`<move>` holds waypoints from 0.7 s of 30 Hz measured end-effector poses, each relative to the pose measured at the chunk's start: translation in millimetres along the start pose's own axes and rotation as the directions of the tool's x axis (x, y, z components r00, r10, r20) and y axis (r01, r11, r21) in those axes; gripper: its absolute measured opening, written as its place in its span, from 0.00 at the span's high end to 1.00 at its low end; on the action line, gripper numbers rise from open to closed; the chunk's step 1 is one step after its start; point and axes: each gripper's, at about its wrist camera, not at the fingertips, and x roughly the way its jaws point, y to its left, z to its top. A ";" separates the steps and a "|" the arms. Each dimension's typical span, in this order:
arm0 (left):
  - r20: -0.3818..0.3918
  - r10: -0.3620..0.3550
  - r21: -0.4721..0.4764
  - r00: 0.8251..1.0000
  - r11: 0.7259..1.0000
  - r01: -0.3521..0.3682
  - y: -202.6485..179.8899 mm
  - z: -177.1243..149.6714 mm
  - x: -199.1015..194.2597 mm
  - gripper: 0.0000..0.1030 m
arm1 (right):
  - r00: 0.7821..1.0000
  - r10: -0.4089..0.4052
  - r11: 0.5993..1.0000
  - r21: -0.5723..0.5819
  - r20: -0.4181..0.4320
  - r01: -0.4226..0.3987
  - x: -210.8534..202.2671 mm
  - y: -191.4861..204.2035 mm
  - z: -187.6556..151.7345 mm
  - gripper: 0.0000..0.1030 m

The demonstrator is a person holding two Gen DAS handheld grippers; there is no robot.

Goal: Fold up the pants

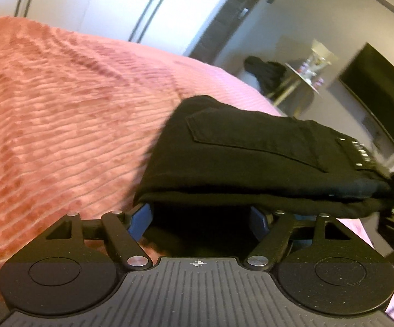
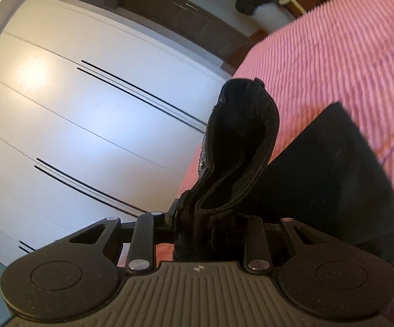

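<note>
We are carrying the folded pants [image 1: 251, 147] just above the bed [image 1: 60, 109], so the folding looks nearly done. The left gripper [image 1: 201, 218], fingers spread wide, is sitting under the near edge; whether its pads press we cannot tell. The right gripper [image 2: 210, 218] is clamping the waistband end. Next we are needing a flat set-down on the bed. Beyond the grippers, the pants are showing black, layered, pocket up.

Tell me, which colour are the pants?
Black pants, clearest in the left wrist view.

One pants [image 1: 251, 147], one bedspread [image 1: 60, 109]
</note>
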 end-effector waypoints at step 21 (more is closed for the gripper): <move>-0.021 0.077 -0.198 0.997 0.977 -0.080 26.3 9.0 25.0 0.01 | 0.969 -0.209 0.931 0.276 -0.132 0.238 35.0 -99.4 -2.3 0.61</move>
